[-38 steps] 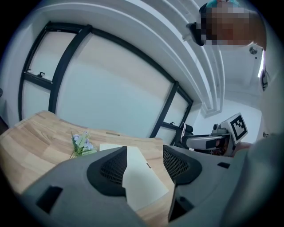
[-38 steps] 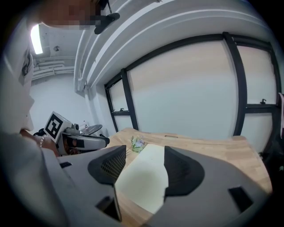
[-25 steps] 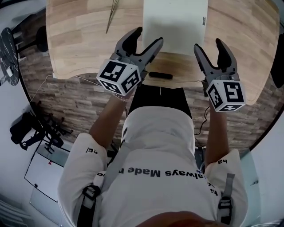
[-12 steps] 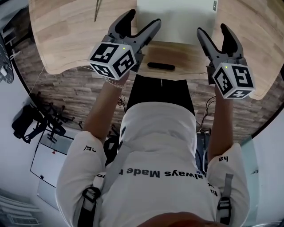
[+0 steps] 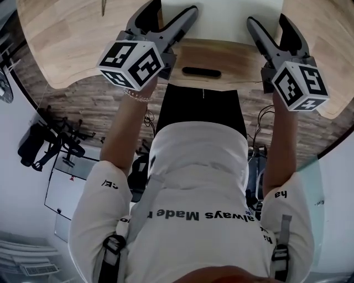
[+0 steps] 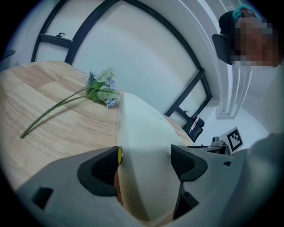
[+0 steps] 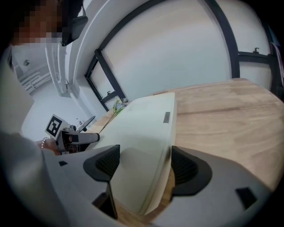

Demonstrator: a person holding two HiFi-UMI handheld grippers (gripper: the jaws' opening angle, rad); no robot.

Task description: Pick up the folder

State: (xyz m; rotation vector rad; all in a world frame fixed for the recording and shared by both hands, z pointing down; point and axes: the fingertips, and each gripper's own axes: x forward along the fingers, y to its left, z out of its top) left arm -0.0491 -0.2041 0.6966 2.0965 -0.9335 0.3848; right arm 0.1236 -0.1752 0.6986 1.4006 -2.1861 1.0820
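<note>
My left tongs (image 5: 166,16): wide, astride near left corner of folder (image 5: 221,16) on table (image 5: 66,33). My right tongs (image 5: 271,25): opening, astride near right corner.

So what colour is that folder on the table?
The folder is pale cream, almost white; clearest in the right gripper view.

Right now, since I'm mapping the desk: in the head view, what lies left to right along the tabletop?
Flower stem → left gripper → folder → right gripper (jaws opening, the folder's corner between them).
</note>
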